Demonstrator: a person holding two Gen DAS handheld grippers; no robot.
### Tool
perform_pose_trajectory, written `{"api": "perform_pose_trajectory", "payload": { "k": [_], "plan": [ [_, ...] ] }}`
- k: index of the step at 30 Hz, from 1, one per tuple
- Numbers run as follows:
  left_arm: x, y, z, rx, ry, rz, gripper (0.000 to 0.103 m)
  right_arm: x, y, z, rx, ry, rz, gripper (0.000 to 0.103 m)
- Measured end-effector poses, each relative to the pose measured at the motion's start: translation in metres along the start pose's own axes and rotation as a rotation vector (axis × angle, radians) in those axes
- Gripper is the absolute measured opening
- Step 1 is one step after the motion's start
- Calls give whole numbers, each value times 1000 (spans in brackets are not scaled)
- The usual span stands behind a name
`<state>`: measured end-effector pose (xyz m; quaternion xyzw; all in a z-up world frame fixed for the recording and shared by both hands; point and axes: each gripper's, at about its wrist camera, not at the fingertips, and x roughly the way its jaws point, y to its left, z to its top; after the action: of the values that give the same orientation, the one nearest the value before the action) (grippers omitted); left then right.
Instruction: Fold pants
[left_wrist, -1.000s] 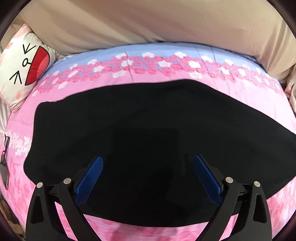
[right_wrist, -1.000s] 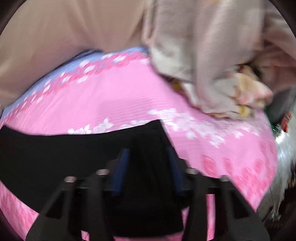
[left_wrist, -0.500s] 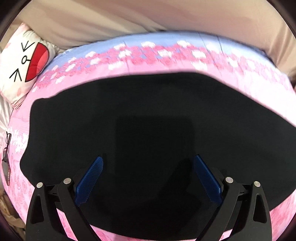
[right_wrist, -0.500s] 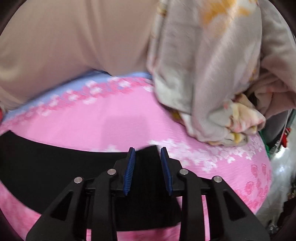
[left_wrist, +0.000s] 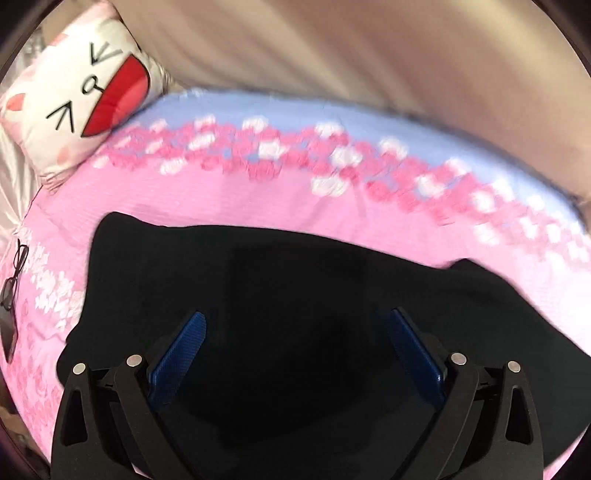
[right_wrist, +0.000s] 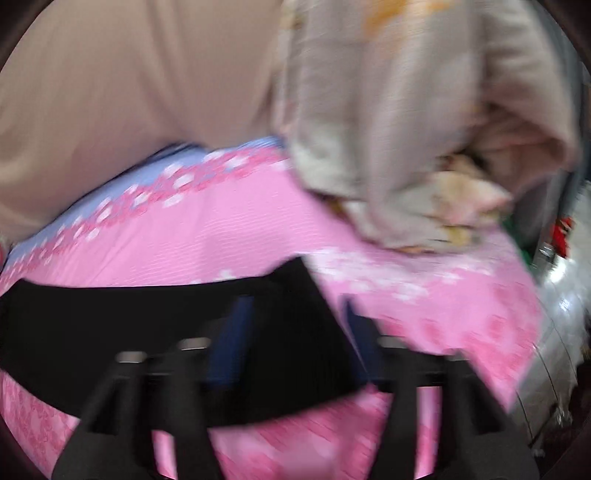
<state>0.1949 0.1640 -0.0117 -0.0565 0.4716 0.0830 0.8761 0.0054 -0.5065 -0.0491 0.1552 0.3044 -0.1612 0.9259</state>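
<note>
while both grippers' jaws gape, right's just widened, smooth black pants (left_wrist: 295, 295) lie flat on pink sheet (left_wrist: 258, 206).

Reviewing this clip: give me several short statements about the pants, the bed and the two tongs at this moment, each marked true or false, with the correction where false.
1. The black pants lie on a pink flowered bedsheet. True.
2. The left tongs are clamped shut on the pants. False: they stand wide open above the fabric, gripping nothing.
3. A cartoon-face pillow sits at the bed's far left corner in the left wrist view. True.
4. The right tongs are shut on the pants' end. False: their jaws have just been opening and stand apart, with the pants' end between them.
5. A bundled pale blanket lies on the bed beyond the right tongs. True.
</note>
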Motion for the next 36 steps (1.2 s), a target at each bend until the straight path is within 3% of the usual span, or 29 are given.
{"api": "perform_pose_trajectory", "payload": {
  "k": [3,7,13,16,17,18,19,21,24,28,36],
  "plan": [
    [-33,-10,-20,14,-52,-48,97,-12,-22,-17,28,-1,-7,79],
    [-55,-44,-50,107,-95,-29,97,0,-30,-33,61,62,48,79],
    [-62,-86,-86,204,-63,-86,97,19,-20,-42,62,107,123,78],
    [-65,-101,-99,245,-61,-76,97,25,-20,-38,88,116,147,78],
    [-66,-105,-102,254,-62,-76,97,28,-22,-36,98,117,157,75],
    [-66,-107,-103,261,-60,-80,97,29,-23,-35,110,118,158,62],
    [-67,-110,-105,264,-58,-86,97,32,-26,-34,126,123,163,55],
    [-68,-114,-107,270,-57,-95,97,35,-32,-32,169,126,194,26],
    [-72,-116,-110,292,-70,-78,97,33,-26,-29,190,115,219,19],
    [-76,-113,-114,335,-107,-17,97,3,7,-11,175,44,295,18],
    [-71,-77,-108,321,-141,38,97,-43,154,28,-48,-20,458,18]
  ]
}}
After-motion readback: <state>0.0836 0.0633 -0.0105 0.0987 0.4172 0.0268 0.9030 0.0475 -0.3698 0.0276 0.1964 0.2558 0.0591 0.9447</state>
